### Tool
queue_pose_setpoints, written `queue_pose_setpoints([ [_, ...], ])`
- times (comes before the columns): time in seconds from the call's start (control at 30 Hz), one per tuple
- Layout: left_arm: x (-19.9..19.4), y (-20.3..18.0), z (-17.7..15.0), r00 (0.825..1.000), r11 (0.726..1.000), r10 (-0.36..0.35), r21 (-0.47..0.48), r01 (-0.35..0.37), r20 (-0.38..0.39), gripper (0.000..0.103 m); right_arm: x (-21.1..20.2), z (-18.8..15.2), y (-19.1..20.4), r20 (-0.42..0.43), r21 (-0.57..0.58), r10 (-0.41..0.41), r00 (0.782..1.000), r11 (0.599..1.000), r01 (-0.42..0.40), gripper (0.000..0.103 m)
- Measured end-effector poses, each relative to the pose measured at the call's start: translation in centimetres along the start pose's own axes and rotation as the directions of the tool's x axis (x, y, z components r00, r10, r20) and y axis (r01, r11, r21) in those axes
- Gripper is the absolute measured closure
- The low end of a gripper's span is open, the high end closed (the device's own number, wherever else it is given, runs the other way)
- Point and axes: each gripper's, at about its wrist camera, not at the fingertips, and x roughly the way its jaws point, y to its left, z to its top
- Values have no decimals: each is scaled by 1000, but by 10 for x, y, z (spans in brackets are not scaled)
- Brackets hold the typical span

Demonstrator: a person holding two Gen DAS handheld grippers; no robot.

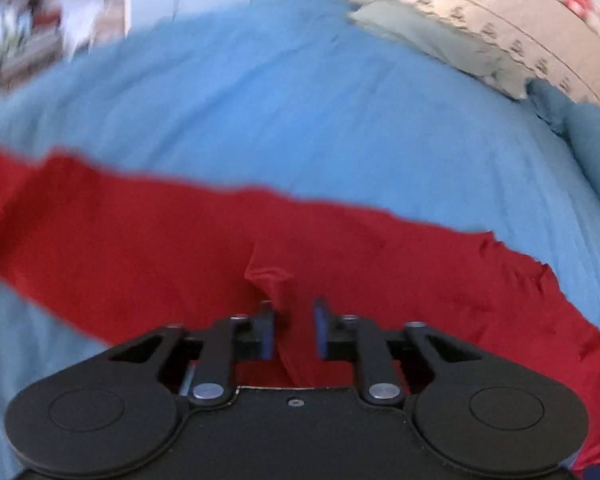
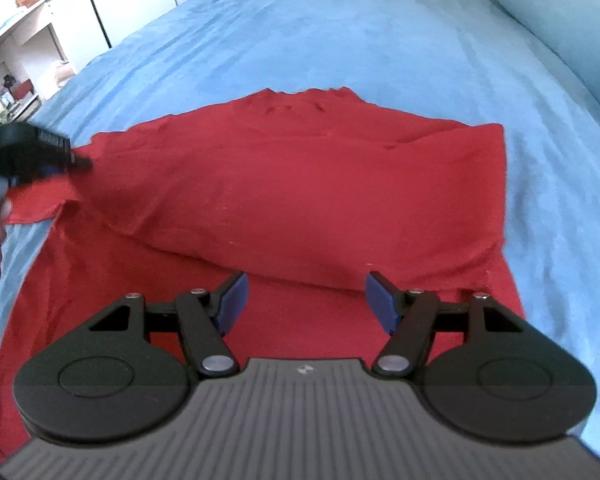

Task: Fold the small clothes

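Left gripper (image 1: 294, 330): clenched on a fold of the red cotton shirt (image 2: 300, 184)
Right gripper (image 2: 306, 300): released, hovering above the shirt's near hem
Shirt: half-folded on the blue bedsheet (image 2: 340, 40), long axis crosswise

Two close wrist views, shared red garment (image 2: 300, 192)

One red garment (image 2: 284, 184), two tongs (image 2: 306, 300) (image 1: 294, 330), one blue bedsheet (image 2: 340, 40), three pillows (image 2: 560, 32).

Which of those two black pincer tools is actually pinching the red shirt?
The left gripper: its blue pads are closed on a ridge of the red shirt. The right gripper hovers over the shirt with fingers spread wide, holding nothing.
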Motion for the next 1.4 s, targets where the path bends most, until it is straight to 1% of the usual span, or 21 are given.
queue_pose_setpoints([
  [0.03, 1, 2, 1, 1000, 1000, 0, -20, 0, 3, 66, 0, 0, -3, 2, 1, -7, 1000, 1000, 7, 22],
  [0.07, -3, 6, 0, 1000, 999, 3, -33, -3, 10, 54, 0, -1, -5, 2, -1, -15, 1000, 1000, 15, 22],
  [0.13, -12, 7, -2, 999, 999, 19, -36, -18, 34, 42, -1, -2, -10, 10, -11, -53, 999, 999, 53, 22],
  [0.23, -18, 0, -2, 999, 1000, 24, -10, -24, 49, 41, -9, -5, -16, 37, -46, -155, 987, 987, 157, 22],
  [0.3, -22, -3, -4, 998, 1000, 15, 10, -16, 53, 41, -16, -11, -19, 58, -75, -259, 964, 962, 263, 22],
  [0.37, -22, -10, -2, 999, 1000, 0, 31, -2, 47, 41, -18, -17, -25, 51, -101, -336, 940, 935, 340, 23],
  [0.5, -20, -23, -9, 999, 997, -15, 80, 12, 36, 41, -5, -26, -38, 40, -161, -416, 909, 895, 416, 26],
  [0.57, -18, -31, -14, 999, 995, -23, 95, 19, 34, 41, 6, -25, -43, 55, -179, -441, 896, 878, 443, 30],
  [0.6, -16, -35, -15, 999, 995, -25, 100, 22, 33, 41, 11, -23, -44, 60, -184, -446, 893, 874, 449, 35],
  [0.67, -15, -42, -19, 999, 994, -31, 110, 28, 27, 41, 15, -20, -47, 78, -183, -445, 892, 873, 452, 40],
  [0.7, -14, -45, -21, 999, 993, -34, 113, 31, 22, 41, 16, -20, -51, 86, -157, -442, 893, 879, 450, 45],
  [0.73, -14, -47, -23, 999, 993, -36, 114, 34, 17, 41, 15, -19, -57, 83, -117, -436, 896, 889, 443, 54],
  [0.77, -14, -49, -24, 999, 993, -40, 112, 39, 12, 41, 14, -21, -63, 70, -65, -437, 897, 895, 442, 57],
  [0.8, -15, -52, -25, 999, 993, -44, 111, 43, 9, 41, 11, -25, -72, 54, 0, -447, 893, 894, 447, 56],
  [0.87, -15, -57, -27, 999, 992, -47, 113, 47, 1, 41, 7, -36, -91, 29, 122, -421, 907, 902, 415, 56],
  [0.93, -16, -61, -29, 999, 991, -46, 123, 46, -4, 41, 5, -42, -99, 42, 147, -400, 916, 909, 390, 52],
  [1.03, -16, -65, -30, 999, 991, -41, 130, 41, -9, 41, 1, -45, -107, 59, 114, -372, 926, 924, 364, 44],
  [1.13, -20, -65, -28, 999, 992, -48, 117, 49, -13, 41, -11, -39, -118, 32, 92, -309, 951, 948, 305, 44],
  [1.2, -23, -66, -28, 998, 992, -56, 109, 57, -11, 41, -29, -35, -108, 59, -3, -289, 956, 957, 289, 39],
  [1.27, -25, -69, -30, 998, 992, -58, 112, 59, -9, 39, -42, -30, -90, 102, -101, -262, 960, 957, 272, 38],
  [1.4, -27, -76, -36, 999, 991, -51, 120, 52, -12, 39, -37, -21, -63, 150, -119, -156, 976, 977, 174, 38],
])
